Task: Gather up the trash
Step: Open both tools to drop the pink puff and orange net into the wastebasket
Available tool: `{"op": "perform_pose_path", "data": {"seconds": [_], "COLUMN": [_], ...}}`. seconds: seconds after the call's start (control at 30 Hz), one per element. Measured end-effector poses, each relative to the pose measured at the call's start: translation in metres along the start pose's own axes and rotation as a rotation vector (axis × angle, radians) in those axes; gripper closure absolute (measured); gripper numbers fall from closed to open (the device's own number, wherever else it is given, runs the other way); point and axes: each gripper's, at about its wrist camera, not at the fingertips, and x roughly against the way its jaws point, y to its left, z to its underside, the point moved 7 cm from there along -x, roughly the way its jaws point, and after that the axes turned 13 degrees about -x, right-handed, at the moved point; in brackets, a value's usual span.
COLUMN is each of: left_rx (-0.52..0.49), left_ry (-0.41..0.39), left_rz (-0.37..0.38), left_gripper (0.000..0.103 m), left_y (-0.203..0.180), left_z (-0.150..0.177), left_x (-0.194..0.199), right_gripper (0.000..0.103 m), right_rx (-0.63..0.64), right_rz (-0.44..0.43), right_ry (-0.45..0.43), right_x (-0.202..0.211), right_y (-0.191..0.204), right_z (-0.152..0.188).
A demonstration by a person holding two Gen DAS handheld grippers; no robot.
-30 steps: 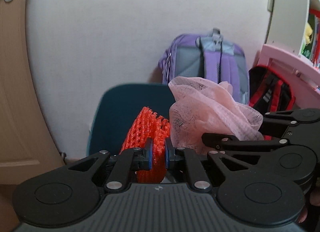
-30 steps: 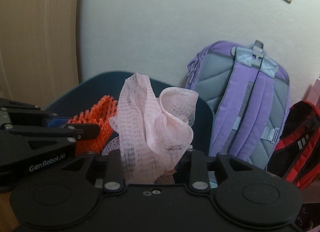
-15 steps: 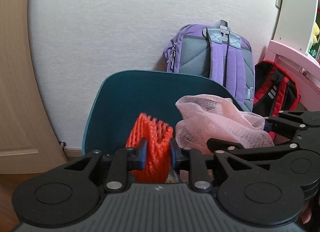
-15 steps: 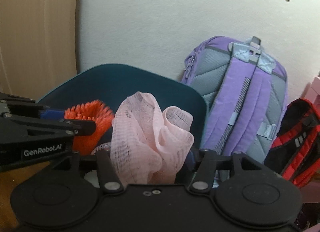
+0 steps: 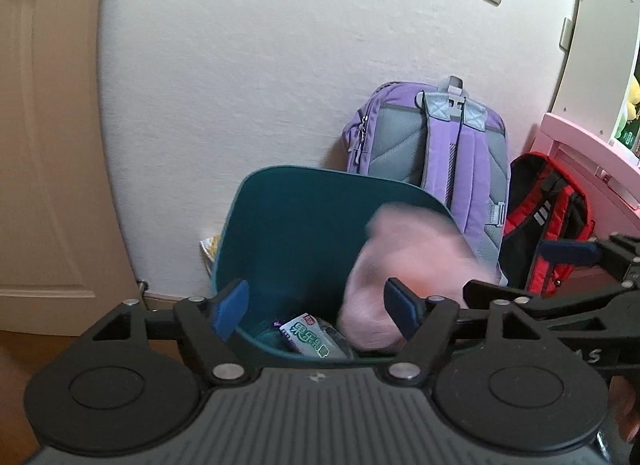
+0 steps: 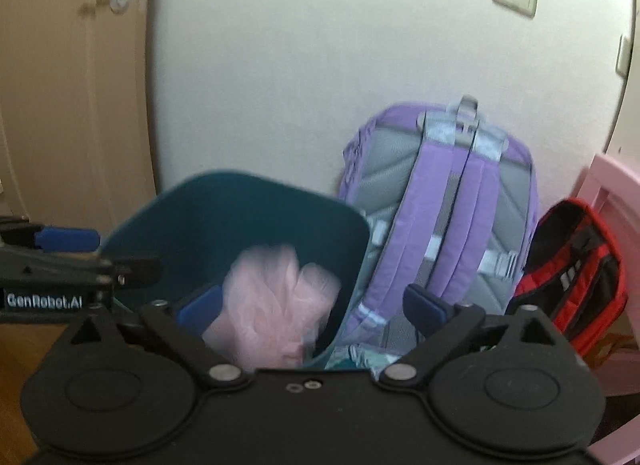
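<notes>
A teal trash bin [image 5: 288, 225] stands against the wall, close under both grippers. My left gripper [image 5: 316, 311] hangs over its mouth, jaws opening, with nothing between the blue pads. A pink mesh net [image 6: 276, 301] is a falling blur inside the bin [image 6: 240, 217], loose between the spread fingers of my right gripper [image 6: 312, 307], whose jaws are also opening. The same pink net [image 5: 408, 265] shows in the left wrist view, beside the right gripper [image 5: 506, 269]. A green-and-white wrapper [image 5: 308, 339] lies at the bin's bottom. No orange net is in sight.
A purple backpack [image 5: 432, 145] leans on the wall just behind the bin, with a red-and-black backpack [image 5: 552, 225] to its right. Pink furniture [image 5: 592, 157] fills the far right. A wooden door [image 5: 44, 145] stands to the left, above a wooden floor.
Both grippers have opened and lifted back from the bin. The orange net has left the left gripper and dropped from sight. The pink mesh has slipped free of the right gripper.
</notes>
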Motion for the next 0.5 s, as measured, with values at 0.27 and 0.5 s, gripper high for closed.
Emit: {"op": "perform_pose_path", "data": {"seconds": [0.27,0.5], "left_rx": [-0.001,-0.064], "left_ry": [-0.058,-0.102], "left_rz": [0.003,0.004], "left_gripper": [0.026,0.022], "left_y": [-0.005,-0.023], "left_z": [0.001,0.016], "left_x": [0.056,0.114], "right_gripper": [0.003,0.002], "right_rx": [0.008,0.015], "right_rz": [-0.05,-0.083], "right_ry": [-0.041,-0.035], "right_x": [0.063,0.12], "right_y": [0.004,-0.002], "right_z": [0.004,0.029]}}
